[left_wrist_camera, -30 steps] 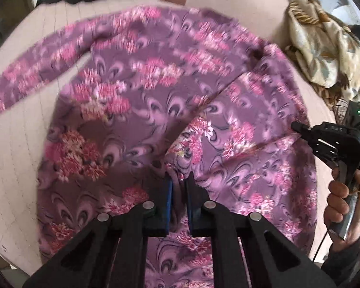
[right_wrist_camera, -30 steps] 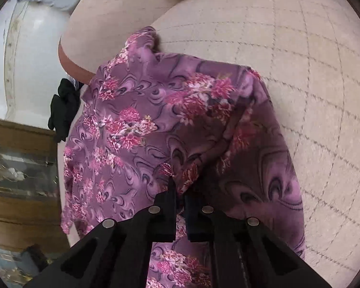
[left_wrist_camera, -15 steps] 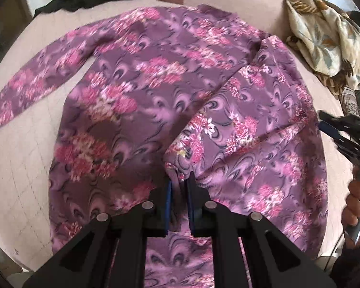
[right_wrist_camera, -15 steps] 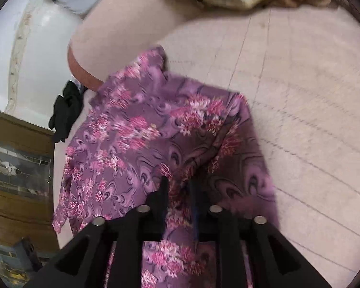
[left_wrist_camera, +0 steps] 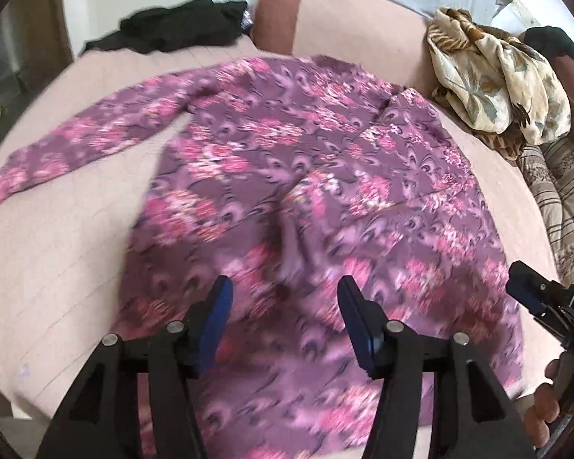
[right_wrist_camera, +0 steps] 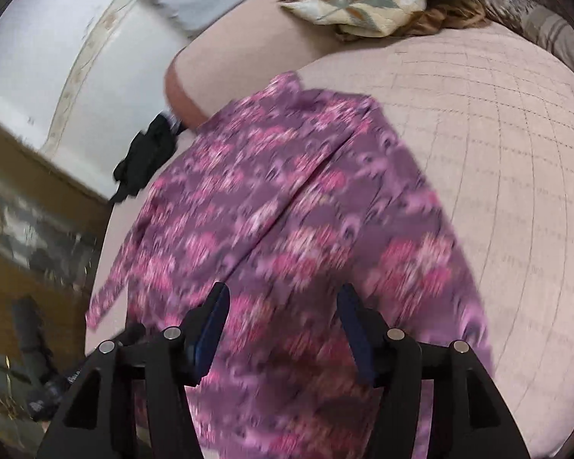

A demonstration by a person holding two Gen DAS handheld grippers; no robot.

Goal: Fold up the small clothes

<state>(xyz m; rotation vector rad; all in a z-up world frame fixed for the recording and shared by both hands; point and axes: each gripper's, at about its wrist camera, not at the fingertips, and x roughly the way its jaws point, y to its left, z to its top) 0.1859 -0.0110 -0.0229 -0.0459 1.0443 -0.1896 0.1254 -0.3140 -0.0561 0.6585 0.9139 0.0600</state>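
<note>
Both grippers, left (left_wrist_camera: 283, 298) and right (right_wrist_camera: 281, 302), are opening, fingers apart above the purple flowered top (left_wrist_camera: 306, 176), gripping nothing

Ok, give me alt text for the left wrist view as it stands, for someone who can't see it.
A purple floral top lies spread on a pale quilted surface, its right side folded in over the body and one sleeve stretched out left. The left gripper is above it, jaws opening, nothing pinched. The right gripper shows at the right edge; black and cream clothes lie beyond.
</note>
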